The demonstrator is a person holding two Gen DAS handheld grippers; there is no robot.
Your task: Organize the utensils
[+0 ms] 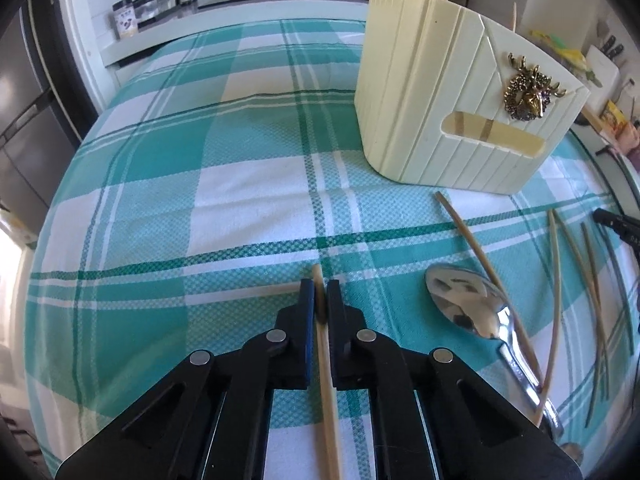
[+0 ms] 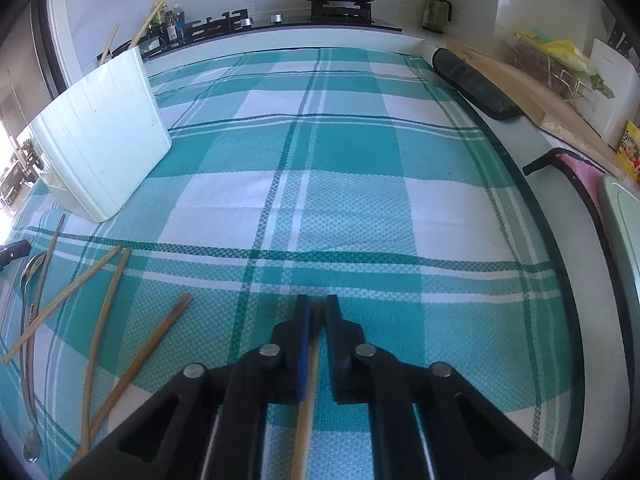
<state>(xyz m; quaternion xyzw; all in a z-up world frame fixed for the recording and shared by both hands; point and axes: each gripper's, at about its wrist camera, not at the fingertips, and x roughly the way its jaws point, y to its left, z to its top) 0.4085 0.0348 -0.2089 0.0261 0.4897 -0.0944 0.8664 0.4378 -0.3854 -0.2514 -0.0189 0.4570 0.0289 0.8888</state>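
The left tongs (image 1: pixel 320 292) are clamped on a pale chopstick (image 1: pixel 326 360) that runs lengthwise between the pads, its tip poking just past the fingertips and its shaft passing back under the camera. A second stick (image 1: pixel 256 291) lies flat on the checked cloth (image 1: pixel 240 200), touching the left finger's outer side. To the right of these tongs lie a spoon (image 1: pixel 468 304) and several loose chopsticks (image 1: pixel 560 288), one crossing the spoon; beyond them, ahead and to the right, stands the cream holder (image 1: pixel 440 100) with sticks upright in it. The right tongs (image 2: pixel 317 304) are likewise closed on a darker chopstick (image 2: pixel 306 400), held lengthwise. The loose sticks (image 2: pixel 100 320) and the spoon (image 2: pixel 30 320) lie to their left, the holder (image 2: pixel 108 136) ahead and left.
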